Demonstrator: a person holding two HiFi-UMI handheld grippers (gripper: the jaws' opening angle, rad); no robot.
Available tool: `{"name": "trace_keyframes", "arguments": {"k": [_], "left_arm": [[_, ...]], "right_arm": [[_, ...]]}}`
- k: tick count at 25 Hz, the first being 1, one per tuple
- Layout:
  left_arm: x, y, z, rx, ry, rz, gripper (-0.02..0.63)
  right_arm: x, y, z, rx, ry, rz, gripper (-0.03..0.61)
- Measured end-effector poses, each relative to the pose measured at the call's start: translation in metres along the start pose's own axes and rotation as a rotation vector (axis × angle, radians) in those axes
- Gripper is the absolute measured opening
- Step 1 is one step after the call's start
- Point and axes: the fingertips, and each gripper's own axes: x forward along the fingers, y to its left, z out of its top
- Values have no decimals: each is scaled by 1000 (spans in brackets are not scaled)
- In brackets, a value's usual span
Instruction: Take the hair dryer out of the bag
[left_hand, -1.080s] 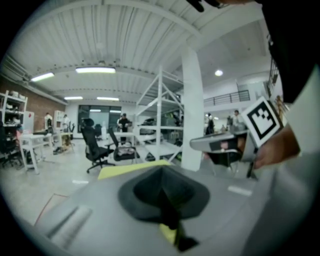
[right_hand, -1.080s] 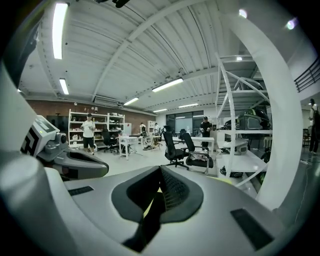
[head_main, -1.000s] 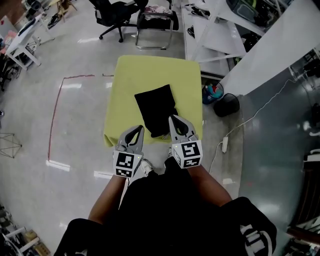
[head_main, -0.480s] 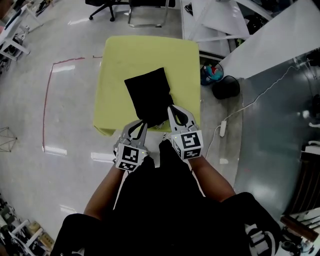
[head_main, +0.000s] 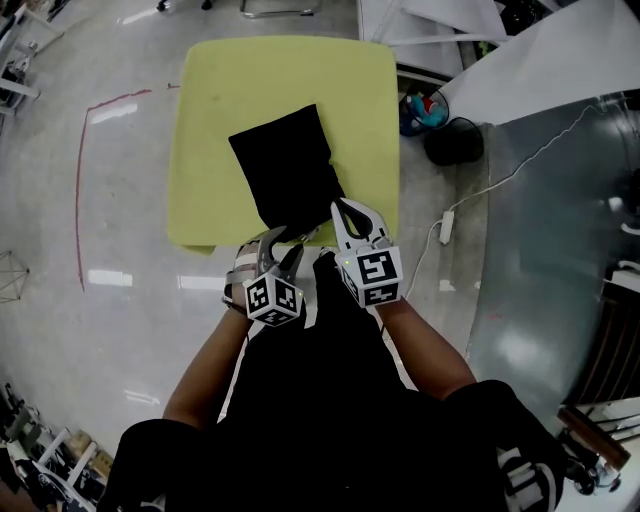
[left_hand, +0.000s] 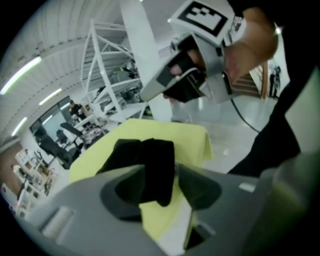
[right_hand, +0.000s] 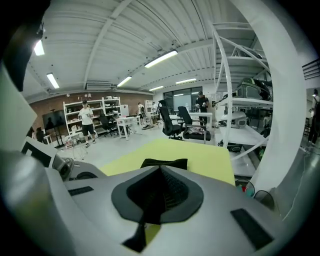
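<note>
Lying just ahead of opening, empty left tongs (head_main: 283, 246): bag (head_main: 285, 178).

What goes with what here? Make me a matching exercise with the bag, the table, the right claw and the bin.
Things:
1. bag
2. table
3. right claw
4. bin

Descriptions:
A. shut, with nothing in it
B. yellow-green
C. on the floor beside the table
D. black, lying on the table

Pairs: 1-D, 2-B, 3-A, 4-C
</note>
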Motion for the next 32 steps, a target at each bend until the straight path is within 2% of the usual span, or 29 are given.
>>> {"name": "trace_keyframes", "arguments": {"k": [6, 9, 11, 13, 19, 22, 29, 32], "left_arm": [[40, -9, -21, 164, 94, -17, 205], [48, -8, -25, 185, 107, -13, 154], [48, -4, -24, 172, 107, -3, 91], [46, 3, -20, 134, 92, 8, 23], [35, 39, -3, -119, 25, 3, 15], [31, 58, 6, -220, -9, 2, 14], [27, 92, 18, -329, -60, 6, 14], [27, 99, 22, -353, -82, -1, 12]], "right_arm": [[11, -6, -35, 18, 72, 7, 6], [12, -5, -49, 24, 100, 16, 6], [12, -2, -58, 23, 118, 28, 6], [12, 2, -67, 24, 136, 42, 6], [19, 22, -93, 1, 186, 117, 6], [23, 35, -102, -17, 218, 172, 6], [52, 62, -97, -45, 202, 240, 6], [71, 60, -89, -44, 182, 197, 6]]}}
